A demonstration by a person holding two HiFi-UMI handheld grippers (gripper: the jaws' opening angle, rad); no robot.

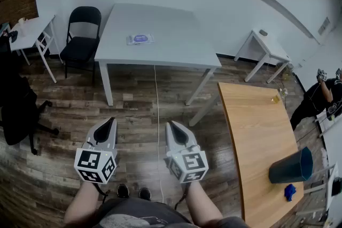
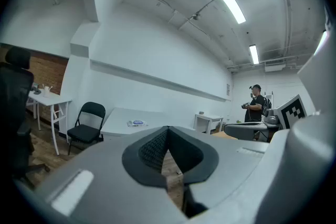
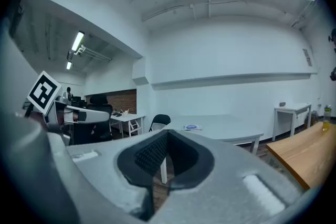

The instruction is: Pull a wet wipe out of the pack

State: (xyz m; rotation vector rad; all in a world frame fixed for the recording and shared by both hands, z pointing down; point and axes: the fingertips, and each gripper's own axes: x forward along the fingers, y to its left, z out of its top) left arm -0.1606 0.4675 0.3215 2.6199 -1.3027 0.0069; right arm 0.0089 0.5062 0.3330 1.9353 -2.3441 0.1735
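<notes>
The wet wipe pack (image 1: 140, 39) lies flat on the grey table (image 1: 171, 56) across the room, a pale packet with a blue-purple label. It also shows small and far off in the left gripper view (image 2: 137, 123) and the right gripper view (image 3: 191, 127). My left gripper (image 1: 111, 122) and right gripper (image 1: 170, 126) are held side by side near my body, over the wooden floor, well short of the table. Both are shut with nothing between the jaws.
A black folding chair (image 1: 81, 40) stands left of the grey table. A wooden table (image 1: 256, 136) at the right carries a dark teal bin (image 1: 291, 166). A small white table (image 1: 270, 50) is at the back right. A person (image 1: 320, 94) stands at the far right.
</notes>
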